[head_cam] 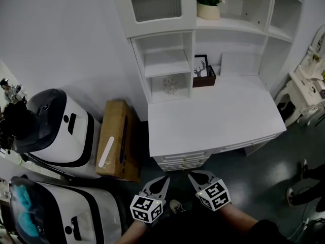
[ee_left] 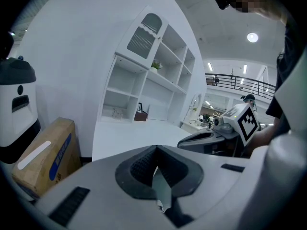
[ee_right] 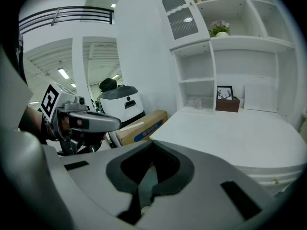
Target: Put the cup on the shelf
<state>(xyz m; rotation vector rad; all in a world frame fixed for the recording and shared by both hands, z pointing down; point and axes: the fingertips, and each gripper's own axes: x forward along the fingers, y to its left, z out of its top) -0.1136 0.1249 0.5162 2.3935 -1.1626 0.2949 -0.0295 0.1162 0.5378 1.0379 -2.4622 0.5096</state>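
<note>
A small clear glass cup (head_cam: 170, 85) stands in the lower left cubby of the white shelf unit (head_cam: 165, 62) at the back of the white desk (head_cam: 213, 118). It also shows far off as the cup (ee_left: 116, 112) in the left gripper view and the cup (ee_right: 198, 102) in the right gripper view. My left gripper (head_cam: 162, 179) and right gripper (head_cam: 195, 176) hang side by side low in front of the desk's drawers, well short of the cup. Both are shut with nothing held: left gripper (ee_left: 156, 150), right gripper (ee_right: 152, 146).
A cardboard box (head_cam: 118, 139) leans against the desk's left side, with two white machines (head_cam: 56, 131) beyond it. A framed picture in a brown box (head_cam: 203, 72) sits beside the cup's cubby, and a potted plant (head_cam: 208, 4) stands above. A white chair (head_cam: 304, 85) and someone's shoes (head_cam: 299, 187) are right.
</note>
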